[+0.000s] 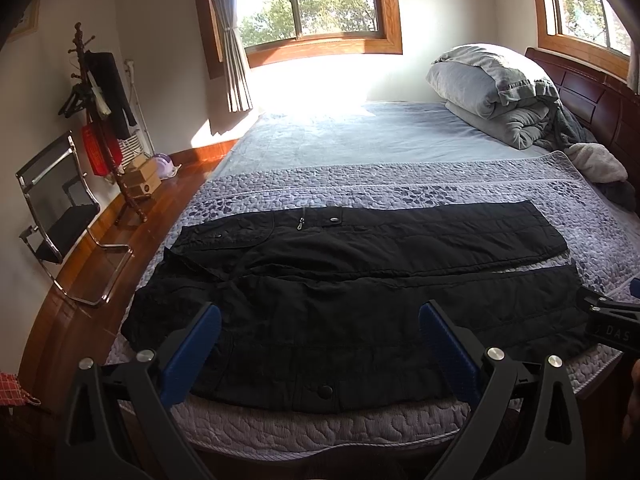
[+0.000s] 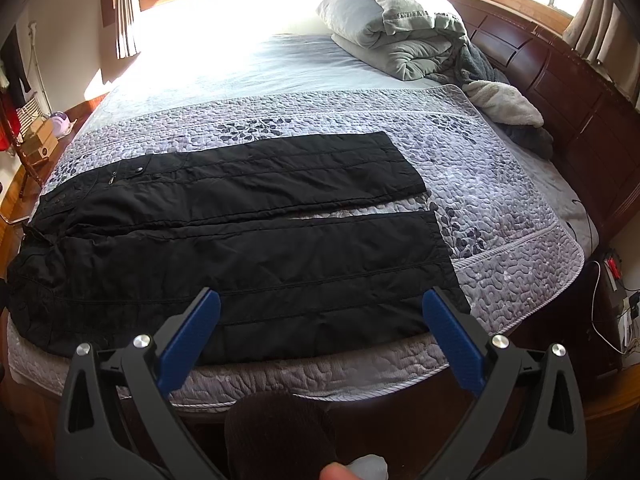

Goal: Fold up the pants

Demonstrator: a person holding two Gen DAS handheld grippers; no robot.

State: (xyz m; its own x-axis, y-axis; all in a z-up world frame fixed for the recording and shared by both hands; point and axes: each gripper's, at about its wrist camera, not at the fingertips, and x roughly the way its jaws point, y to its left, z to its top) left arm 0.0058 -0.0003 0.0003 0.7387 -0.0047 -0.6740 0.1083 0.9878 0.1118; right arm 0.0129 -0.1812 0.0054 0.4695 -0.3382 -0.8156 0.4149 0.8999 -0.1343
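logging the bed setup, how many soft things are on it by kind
pants: 1
quilt: 1
folded duvet: 1
fleece throws by the headboard: 2
total: 5

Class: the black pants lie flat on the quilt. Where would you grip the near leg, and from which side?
Grip the near leg at its bed-edge seam, coming from the bed's near side: that edge lies flat, closest to both open grippers, the left gripper and right gripper.

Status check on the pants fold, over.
Left gripper open, empty. Right gripper open, empty. Black pants flat on quilt, unfolded, legs slightly apart. Nothing lying on them.
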